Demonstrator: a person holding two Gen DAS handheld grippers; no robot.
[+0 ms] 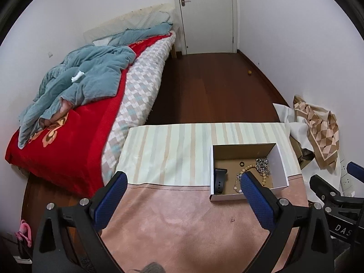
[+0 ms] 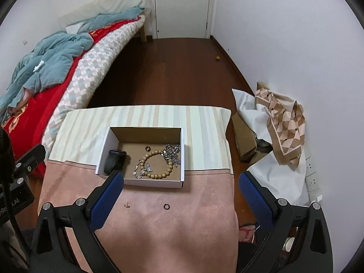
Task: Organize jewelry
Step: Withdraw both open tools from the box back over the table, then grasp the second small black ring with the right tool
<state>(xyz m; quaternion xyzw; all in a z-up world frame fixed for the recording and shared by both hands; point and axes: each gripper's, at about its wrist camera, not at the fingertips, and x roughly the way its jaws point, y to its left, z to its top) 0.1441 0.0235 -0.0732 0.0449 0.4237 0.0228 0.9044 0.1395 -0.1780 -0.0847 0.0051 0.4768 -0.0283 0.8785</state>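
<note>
Right wrist view, risks first. Draped bench point(image 2: 182, 232): soft pink cloth, likely to bunch or drag under a pressing tip and carry small pieces along. Open cardboard box point(image 2: 145, 183), standing on the seam between the pink and striped cloth: light and unanchored, so probably shoved away or tipped if clipped on its near wall, which sits just beyond the left fingertip point(image 2: 117, 178).

Already inside the box:
- black watch point(image 2: 115, 159) at the left wall
- wooden bead bracelet point(image 2: 157, 152) mid-floor
- tangled silver chain point(image 2: 173, 153) at the right wall, touching the beads
- one dark ring point(image 2: 148, 148) near the back

Could snag chain or beads on any deep reach in and pull them out.

Not yet boxed, lying on the pink cloth near the box:
- second dark ring point(image 2: 167, 206)
- tiny stud-like piece point(image 2: 127, 204), too small to identify

Both thin and flat; likely to slip from wide pads, roll off the bench edge or sink into the nap.

Pose: right tool point(image 2: 182, 178) hovering above the bench, tilted down and forward, released wide, holding nothing, loose ring roughly centred below it. Left tool point(image 1: 184, 177) likewise spread and empty, hanging to the left, its right fingertip overlapping the box in the left wrist view.
</note>
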